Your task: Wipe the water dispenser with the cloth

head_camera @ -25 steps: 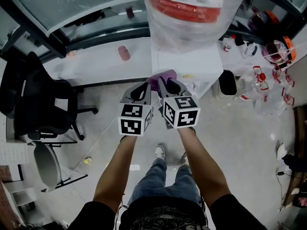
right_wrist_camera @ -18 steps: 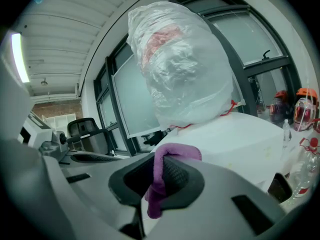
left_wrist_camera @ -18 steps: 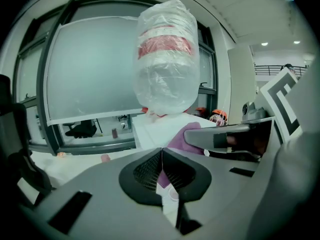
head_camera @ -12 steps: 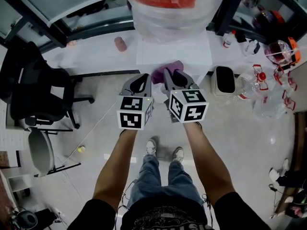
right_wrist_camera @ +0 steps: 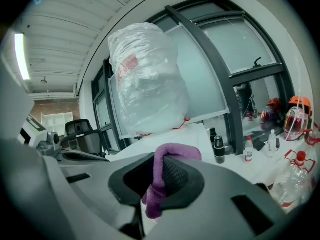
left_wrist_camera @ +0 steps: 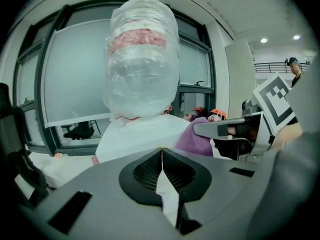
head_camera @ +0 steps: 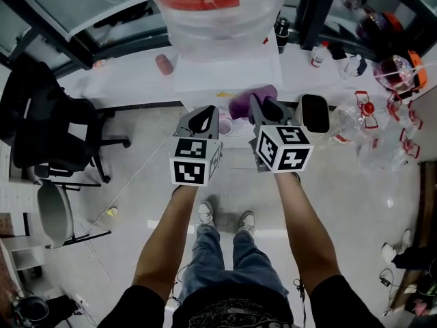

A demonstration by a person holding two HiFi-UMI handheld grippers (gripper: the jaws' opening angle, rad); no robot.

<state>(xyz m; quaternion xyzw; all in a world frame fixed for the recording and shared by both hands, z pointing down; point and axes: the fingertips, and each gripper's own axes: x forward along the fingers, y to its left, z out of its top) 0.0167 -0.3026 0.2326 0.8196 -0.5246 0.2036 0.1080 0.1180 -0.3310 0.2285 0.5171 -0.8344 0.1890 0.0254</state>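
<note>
Far left in the head view, a black office chair (head_camera: pixel 51 132) stands on the floor, well apart from you. Your left gripper (head_camera: pixel 203 120) is next, held just in front of the water dispenser (head_camera: pixel 229 74). In its own view that left gripper (left_wrist_camera: pixel 161 153) is clenched, jaws pressed together with nothing between them.

The dispenser is a white box, and the big bottle (head_camera: pixel 212 5) on top is wrapped in crinkled clear plastic with a red band showing through. The left gripper view shows bottle and body straight on; the head view looks down on them against the white tabletop (head_camera: pixel 130 80).

Now the purple cloth (head_camera: pixel 249 102): it's bunched at the dispenser's front right corner, and no view settles whether it touches the casing. Your right gripper (head_camera: pixel 265 109) is grasping it. The right gripper view shows the cloth (right_wrist_camera: pixel 172 153) looped over one jaw and pinched in that gripper (right_wrist_camera: pixel 159 180), its tail hanging below. Only that view shows a dark bottle (right_wrist_camera: pixel 218 150) and a red-capped one (right_wrist_camera: pixel 248 149) on the tabletop to the right.
</note>
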